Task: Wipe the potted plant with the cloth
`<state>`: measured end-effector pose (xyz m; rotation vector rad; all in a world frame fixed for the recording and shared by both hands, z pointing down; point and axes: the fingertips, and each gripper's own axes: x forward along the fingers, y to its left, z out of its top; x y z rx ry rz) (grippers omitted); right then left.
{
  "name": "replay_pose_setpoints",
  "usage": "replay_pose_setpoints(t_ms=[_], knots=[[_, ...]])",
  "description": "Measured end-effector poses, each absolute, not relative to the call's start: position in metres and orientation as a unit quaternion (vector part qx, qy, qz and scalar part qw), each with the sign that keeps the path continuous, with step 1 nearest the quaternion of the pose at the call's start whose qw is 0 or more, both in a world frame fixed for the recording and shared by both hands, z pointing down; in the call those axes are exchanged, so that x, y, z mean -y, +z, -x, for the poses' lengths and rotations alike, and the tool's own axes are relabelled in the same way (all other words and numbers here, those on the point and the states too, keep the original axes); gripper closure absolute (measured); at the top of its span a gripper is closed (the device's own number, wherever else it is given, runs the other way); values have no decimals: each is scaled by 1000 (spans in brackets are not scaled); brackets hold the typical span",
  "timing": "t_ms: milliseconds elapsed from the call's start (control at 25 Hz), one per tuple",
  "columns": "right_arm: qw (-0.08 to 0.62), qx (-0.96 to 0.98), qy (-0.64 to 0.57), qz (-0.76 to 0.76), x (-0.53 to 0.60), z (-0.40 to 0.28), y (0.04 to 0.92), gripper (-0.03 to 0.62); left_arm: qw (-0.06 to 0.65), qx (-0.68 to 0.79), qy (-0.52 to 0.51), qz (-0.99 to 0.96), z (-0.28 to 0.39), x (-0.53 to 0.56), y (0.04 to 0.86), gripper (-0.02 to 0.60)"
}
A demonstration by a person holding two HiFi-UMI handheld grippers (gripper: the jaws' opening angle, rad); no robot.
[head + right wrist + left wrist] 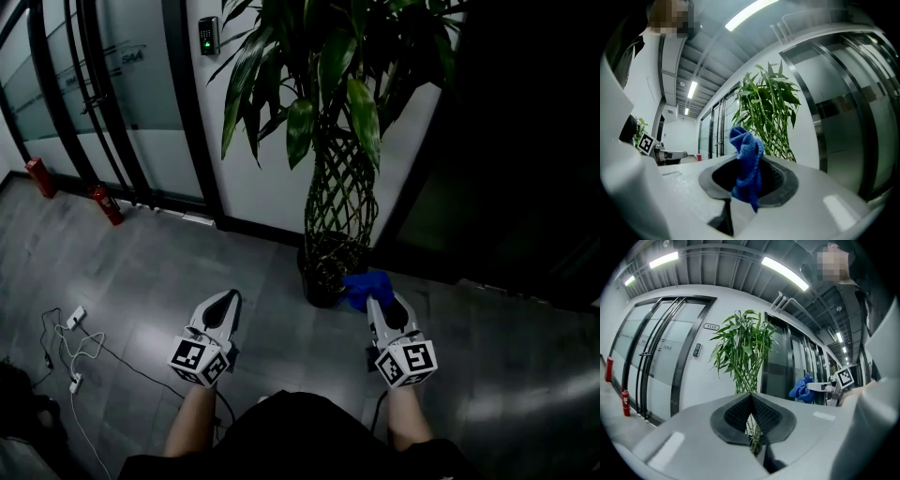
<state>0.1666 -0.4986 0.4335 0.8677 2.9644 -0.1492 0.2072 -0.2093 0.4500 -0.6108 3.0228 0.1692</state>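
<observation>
A tall potted plant (328,84) with a braided stem and long green leaves stands in a dark pot (323,267) by the white wall. It also shows in the left gripper view as the plant (743,352) and in the right gripper view as the plant (768,112). My right gripper (373,298) is shut on a blue cloth (366,288), which sits just right of the pot. The cloth (746,166) bunches between the jaws. My left gripper (226,300) is shut with nothing in it, left of the pot and apart from it.
Two red fire extinguishers (106,203) stand along the glass doors (94,94) at the left. A white power strip and cables (70,342) lie on the grey floor at the lower left. A dark doorway (506,159) is right of the plant.
</observation>
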Motion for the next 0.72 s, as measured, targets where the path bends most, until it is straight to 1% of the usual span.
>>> replay_pose_setpoints(t_ms=[200,360,480,720], knots=[[17,-956,-50,-287,495,-169,439,491,24,-978,66,196,-204,205,452,575],[29,-951,-58,-302,496,-176,439,491,15,-975,60,213,-204,215,458,575],[26,-952,-57,-299,499,-178,440,491,11,-974,56,219,-206,220,462,575],[26,-951,-55,-303,499,-173,435,491,17,-975,58,215,-200,220,457,575]])
